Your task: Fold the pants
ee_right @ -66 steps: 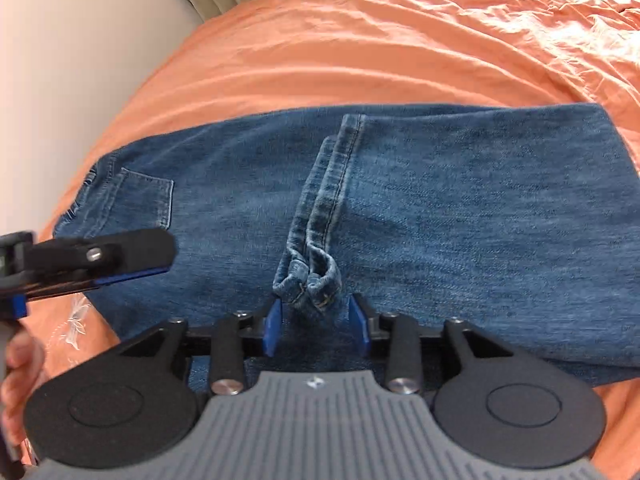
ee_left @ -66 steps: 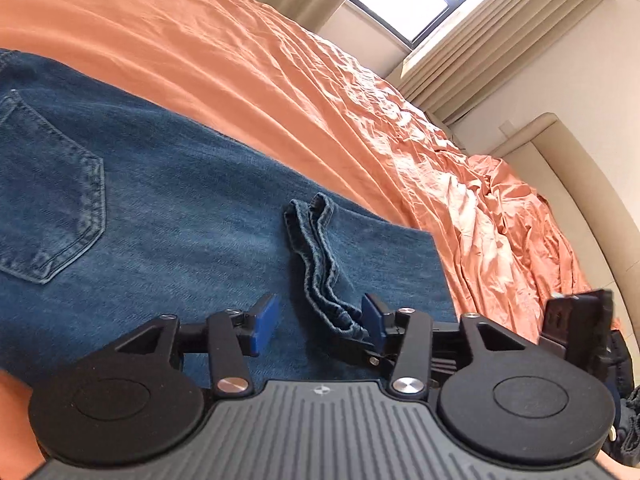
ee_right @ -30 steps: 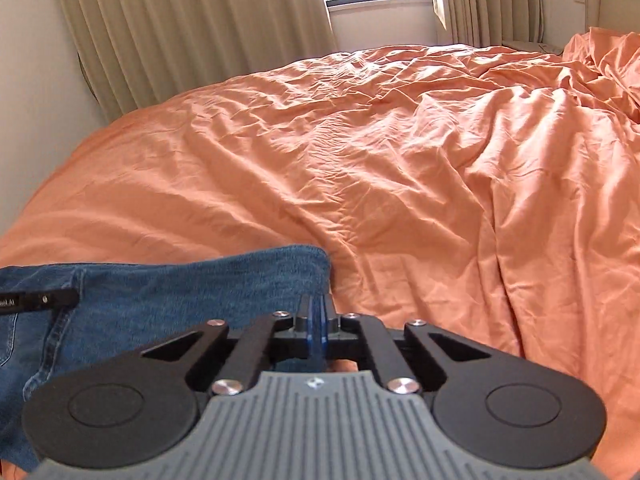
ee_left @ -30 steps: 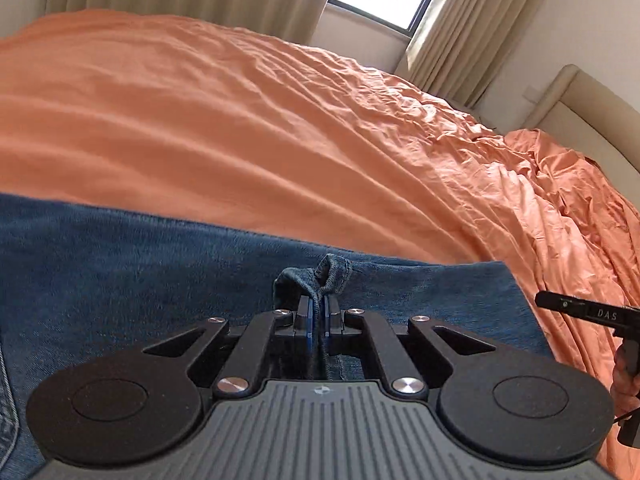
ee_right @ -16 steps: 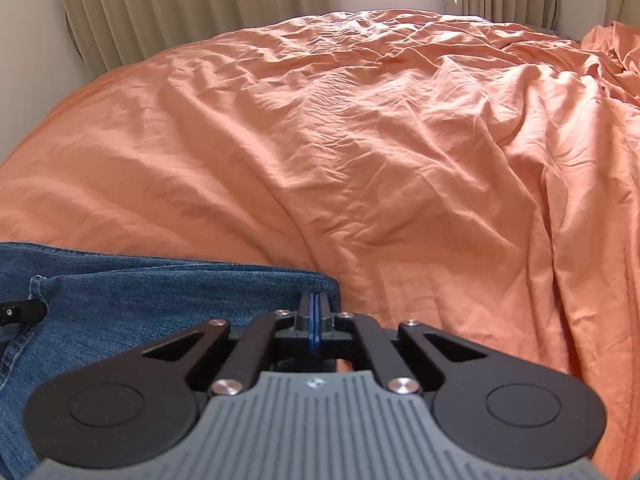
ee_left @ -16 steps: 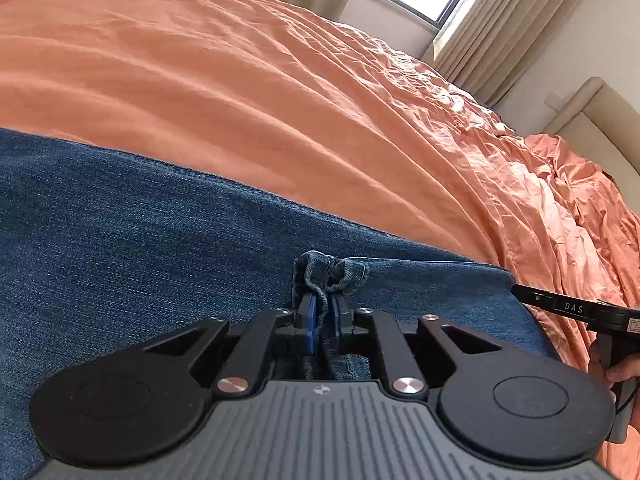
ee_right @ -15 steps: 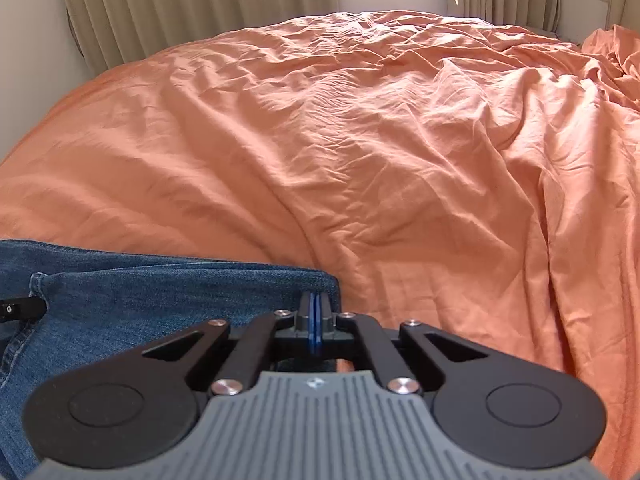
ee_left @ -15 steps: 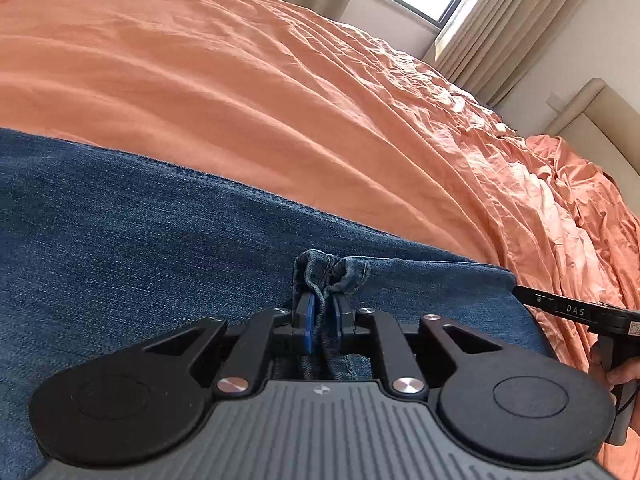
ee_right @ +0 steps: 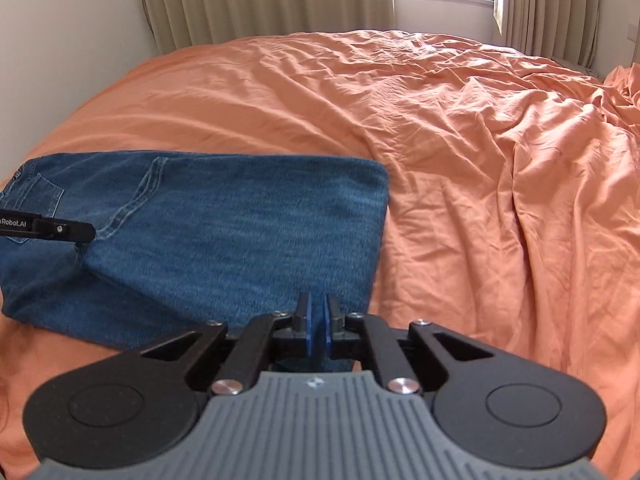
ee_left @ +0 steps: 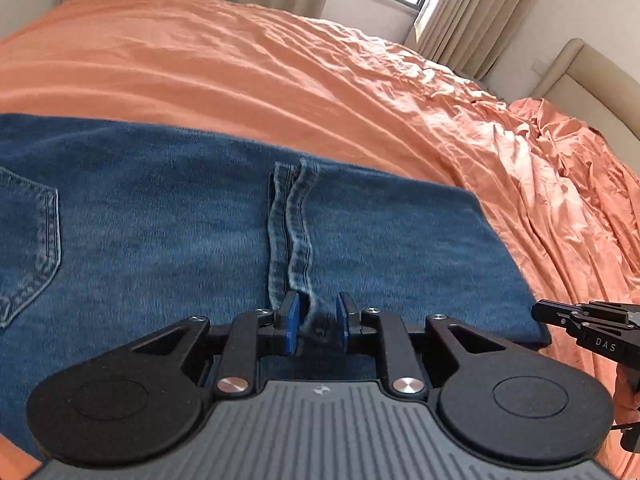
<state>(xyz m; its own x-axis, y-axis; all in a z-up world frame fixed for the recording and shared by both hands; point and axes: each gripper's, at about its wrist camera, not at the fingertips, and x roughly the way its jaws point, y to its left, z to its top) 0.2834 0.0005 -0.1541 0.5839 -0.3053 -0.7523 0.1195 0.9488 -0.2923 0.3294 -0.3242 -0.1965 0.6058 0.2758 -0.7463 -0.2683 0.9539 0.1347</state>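
The jeans point(ee_right: 224, 240) lie folded on the bed point(ee_right: 460, 140) — left gripper point(ee_left: 317, 326) just opening off the hem, right gripper point(ee_right: 318, 328) nearly shut, empty — both should lift clear without dragging denim.

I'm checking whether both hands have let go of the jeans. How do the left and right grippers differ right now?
The left gripper has just been opening; a gap shows between its pads, astride the hem, no longer pinching it. The right gripper is shut, pads nearly together, at the folded corner of the jeans. Whether denim sits between them I cannot tell. Both point down at the orange bedsheet.
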